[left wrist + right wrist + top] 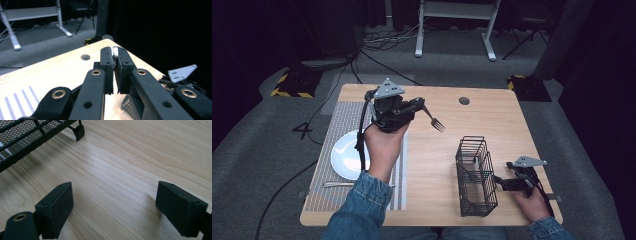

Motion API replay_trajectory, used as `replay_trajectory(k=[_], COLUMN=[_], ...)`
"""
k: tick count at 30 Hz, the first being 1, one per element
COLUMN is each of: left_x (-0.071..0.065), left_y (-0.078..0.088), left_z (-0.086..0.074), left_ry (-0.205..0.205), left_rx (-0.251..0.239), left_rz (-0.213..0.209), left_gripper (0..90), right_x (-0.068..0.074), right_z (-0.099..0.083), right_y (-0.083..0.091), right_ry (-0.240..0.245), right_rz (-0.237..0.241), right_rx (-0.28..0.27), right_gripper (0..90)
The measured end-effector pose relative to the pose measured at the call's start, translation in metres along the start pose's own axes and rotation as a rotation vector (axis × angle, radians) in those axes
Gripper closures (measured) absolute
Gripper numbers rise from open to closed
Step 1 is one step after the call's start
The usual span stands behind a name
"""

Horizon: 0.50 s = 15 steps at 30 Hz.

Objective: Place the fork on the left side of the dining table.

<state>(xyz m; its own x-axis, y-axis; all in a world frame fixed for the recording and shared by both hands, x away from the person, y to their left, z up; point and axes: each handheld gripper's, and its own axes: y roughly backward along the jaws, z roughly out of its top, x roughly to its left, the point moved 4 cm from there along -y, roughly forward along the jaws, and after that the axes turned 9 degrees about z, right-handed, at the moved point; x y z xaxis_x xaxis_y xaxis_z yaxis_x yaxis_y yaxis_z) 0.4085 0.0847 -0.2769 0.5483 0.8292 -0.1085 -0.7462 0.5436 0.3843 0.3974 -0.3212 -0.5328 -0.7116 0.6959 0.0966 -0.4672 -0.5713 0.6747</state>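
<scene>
Fork (435,120) clamped by the handle in the left gripper (416,105), lifted above the table (437,150), tines pointing to the right and a little down, toward the black wire basket (475,176). In the left gripper view, jaws pressed together on a thin strip of metal (115,52) — a narrow grip on a smooth handle. Right gripper (501,183) low on the table just beside the basket, jaws spread wide with only bare wood between them (113,202), holding nothing.

Probably carrying the fork over to drop it into the basket. Main risks, as a judgement:

- Fork turning or sliding in the pads, because only a small part of the handle is squeezed and the long end hangs free.
- Tines catching on the wire rim or the mesh when coming down at a slant — could tip or push the light basket, since the right gripper is not gripping it.
- Releasing too high, so the fork bounces out onto the wood.

Plate (348,155) and another piece of cutlery (339,184) lying on the striped mat (343,120) at the left, well apart from the fork's way.
</scene>
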Motion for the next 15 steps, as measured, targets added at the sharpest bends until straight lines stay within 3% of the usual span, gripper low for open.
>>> replay_trajectory(k=[5, 6, 15], left_x=[0.032, 0.032, 0.073], left_y=[0.008, 0.008, 0.016], left_z=[-0.003, -0.003, -0.010], left_ry=[0.029, 0.029, 0.023], left_rx=[0.001, 0.001, 0.010], left_rz=[0.050, 0.050, 0.101], left_gripper=[85.7, 85.7, 85.7], right_x=[0.000, 0.000, 0.000], right_z=[0.000, 0.000, 0.000], right_y=[0.000, 0.000, -0.001], right_ry=[0.000, 0.000, -0.007], right_rz=[0.000, 0.000, -0.010], right_rx=[0.000, 0.000, -0.002], right_gripper=[14.8, 14.8, 14.7])
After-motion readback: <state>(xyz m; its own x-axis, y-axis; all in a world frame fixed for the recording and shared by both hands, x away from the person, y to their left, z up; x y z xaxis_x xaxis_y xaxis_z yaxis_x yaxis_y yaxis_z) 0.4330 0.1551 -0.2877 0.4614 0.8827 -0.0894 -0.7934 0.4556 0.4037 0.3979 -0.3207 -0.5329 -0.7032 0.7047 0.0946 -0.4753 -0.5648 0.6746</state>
